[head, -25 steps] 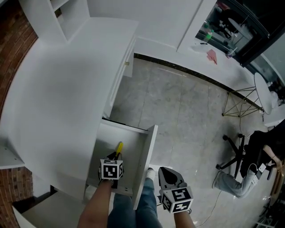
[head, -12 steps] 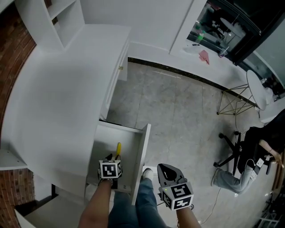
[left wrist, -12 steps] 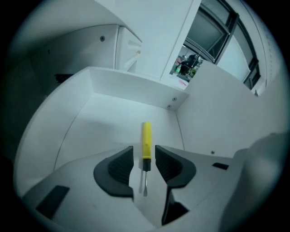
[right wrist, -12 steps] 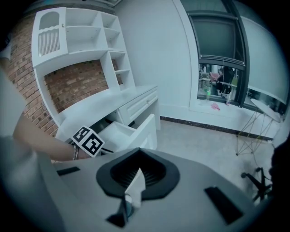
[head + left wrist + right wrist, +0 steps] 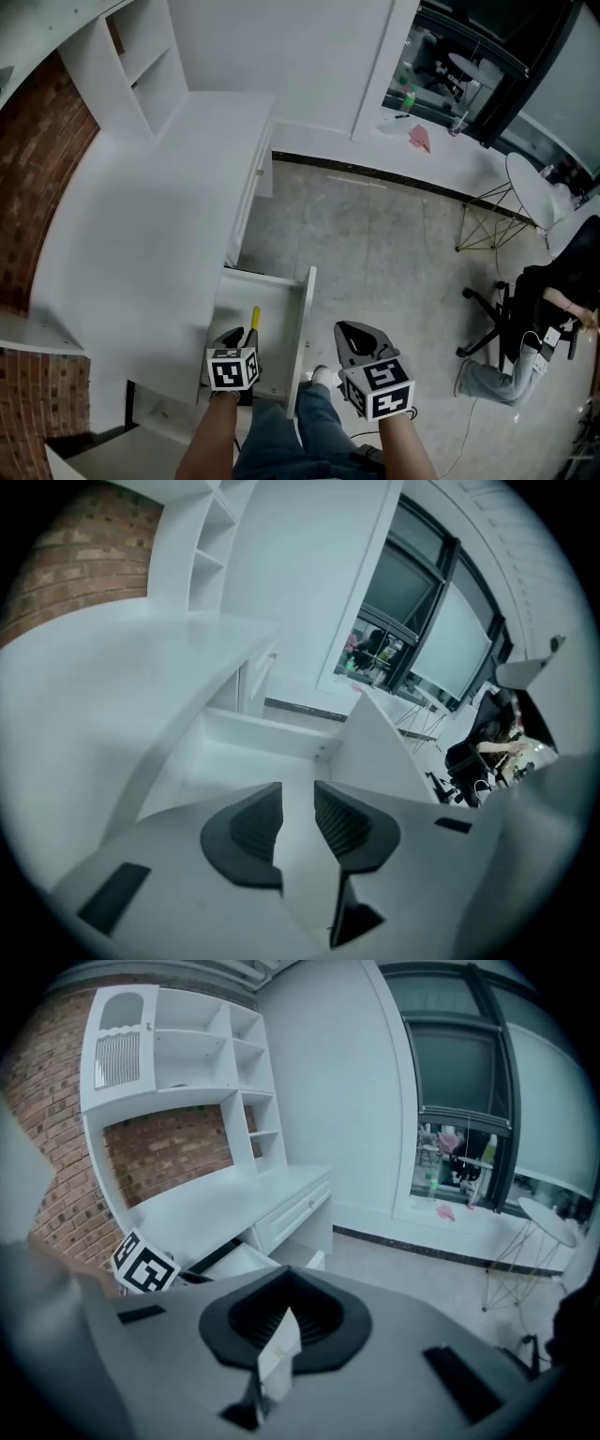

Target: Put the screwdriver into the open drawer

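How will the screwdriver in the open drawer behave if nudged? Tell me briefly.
Likely stiff: the screwdriver shows a straight yellow handle. It may roll if nudged sideways, since it lies loose on the flat floor of the drawer. Probably light: it looks slim beside the drawer walls.

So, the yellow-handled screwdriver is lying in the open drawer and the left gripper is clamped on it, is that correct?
Not quite: the left gripper is not clamped on the screwdriver. The left gripper view shows its jaws apart and closing, with nothing between them. The rest holds: the head view shows the screwdriver lying in the open drawer.
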`<state>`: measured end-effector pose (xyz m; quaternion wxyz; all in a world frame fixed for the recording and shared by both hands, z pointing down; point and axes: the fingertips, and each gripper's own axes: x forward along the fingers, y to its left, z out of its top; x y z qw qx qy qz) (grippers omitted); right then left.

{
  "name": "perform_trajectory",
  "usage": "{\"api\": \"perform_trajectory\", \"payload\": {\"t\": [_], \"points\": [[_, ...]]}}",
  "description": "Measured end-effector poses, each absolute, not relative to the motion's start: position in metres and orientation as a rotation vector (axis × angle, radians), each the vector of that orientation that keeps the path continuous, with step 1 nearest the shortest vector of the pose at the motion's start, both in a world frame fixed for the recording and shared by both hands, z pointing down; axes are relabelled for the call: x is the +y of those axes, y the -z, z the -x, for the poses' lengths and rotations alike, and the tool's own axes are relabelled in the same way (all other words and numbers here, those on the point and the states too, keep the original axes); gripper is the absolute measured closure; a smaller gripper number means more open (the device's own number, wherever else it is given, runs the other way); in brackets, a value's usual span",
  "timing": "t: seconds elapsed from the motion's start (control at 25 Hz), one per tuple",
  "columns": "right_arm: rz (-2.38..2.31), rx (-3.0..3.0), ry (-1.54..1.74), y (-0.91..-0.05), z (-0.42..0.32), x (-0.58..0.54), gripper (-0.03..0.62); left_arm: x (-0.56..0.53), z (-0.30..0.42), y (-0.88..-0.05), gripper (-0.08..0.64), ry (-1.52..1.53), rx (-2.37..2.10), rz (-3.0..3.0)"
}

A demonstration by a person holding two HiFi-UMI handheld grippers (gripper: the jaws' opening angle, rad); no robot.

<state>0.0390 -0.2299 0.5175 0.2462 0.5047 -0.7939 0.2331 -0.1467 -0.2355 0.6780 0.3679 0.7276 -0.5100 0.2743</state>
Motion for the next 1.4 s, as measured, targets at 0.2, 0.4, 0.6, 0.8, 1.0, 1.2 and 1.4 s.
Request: {"api": "perform_trajectory", "payload": {"t": [0.2, 0.4, 0.6, 0.8, 1.0, 1.2, 1.4], "points": [[-1.41, -2.226, -0.592, -0.484, -0.04, -0.232, 0.581, -0.229, 0.151, -0.626, 0.506, -0.628, -1.369, -1.951], [-1.483, -2.248, -0.562, -0.461, -0.035, -0.23, 0.581, -0.231, 0.162, -0.571, 0.546, -0.608, -1.424, -2.108], [-1.564, -2.297, -0.447, -0.431, -0.018, -0.228, 0.581, -0.233, 0.167, -0.513, 0.546, -0.54, -1.438, -2.324], [-1.657, -2.34, -0.284, -0.401, 0.006, -0.213, 0.582, -0.232, 0.178, -0.458, 0.546, -0.422, -1.438, -2.528], [-1.734, -2.341, -0.05, -0.365, 0.024, -0.194, 0.583, -0.23, 0.195, -0.408, 0.546, -0.252, -1.465, -2.626], [-1.791, -2.325, 0.099, -0.333, 0.017, -0.183, 0.583, -0.221, 0.198, -0.363, 0.546, -0.107, -1.515, -2.698], [-1.797, -2.355, 0.182, -0.311, 0.011, -0.176, 0.583, -0.21, 0.2, -0.331, 0.546, -0.011, -1.582, -2.754]]}}
